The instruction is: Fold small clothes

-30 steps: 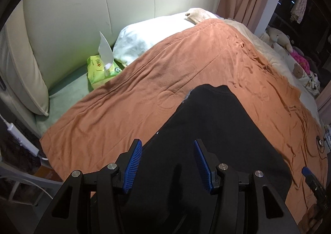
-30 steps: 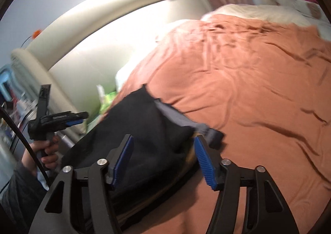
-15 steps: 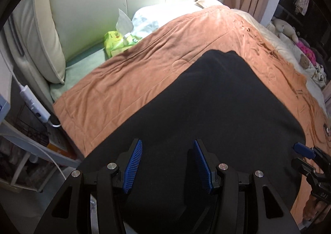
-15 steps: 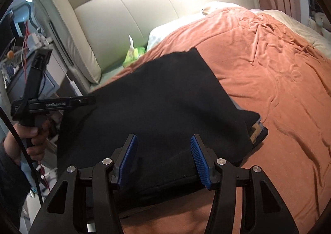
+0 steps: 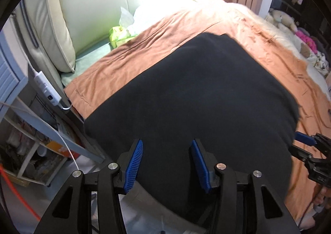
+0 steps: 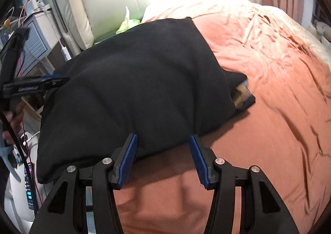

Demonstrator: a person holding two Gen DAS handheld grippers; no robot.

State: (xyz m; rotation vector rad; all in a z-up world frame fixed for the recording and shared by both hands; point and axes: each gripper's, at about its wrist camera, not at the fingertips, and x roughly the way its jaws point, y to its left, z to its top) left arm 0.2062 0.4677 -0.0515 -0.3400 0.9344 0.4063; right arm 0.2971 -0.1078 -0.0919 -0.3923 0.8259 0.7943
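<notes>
A black garment (image 5: 196,93) lies spread on the orange blanket (image 5: 128,62), and its near left corner hangs past the bed's edge. My left gripper (image 5: 166,159) stands over the garment's near hem. Its jaws are closing with cloth between them, but the blue pads show bare. My right gripper (image 6: 163,151) stands open at the other part of the near hem (image 6: 165,142), orange blanket (image 6: 279,109) under it. Each view catches the other tool: the right gripper (image 5: 300,145) at the garment's right side, the left gripper (image 6: 47,82) in a hand (image 6: 14,109).
A tan and blue item (image 6: 244,93) peeks out from under the garment's right side. A green tissue pack (image 5: 120,35) and a white pillow (image 5: 149,16) lie by the cream headboard (image 5: 93,2). A white power strip (image 5: 46,89) hangs by a bedside shelf. Plush toys (image 5: 283,18) sit far right.
Both grippers pulled back toward the bed's near side. The garment went from a raised, bunched peak to a wide flat spread. The right wrist view rolled level.
</notes>
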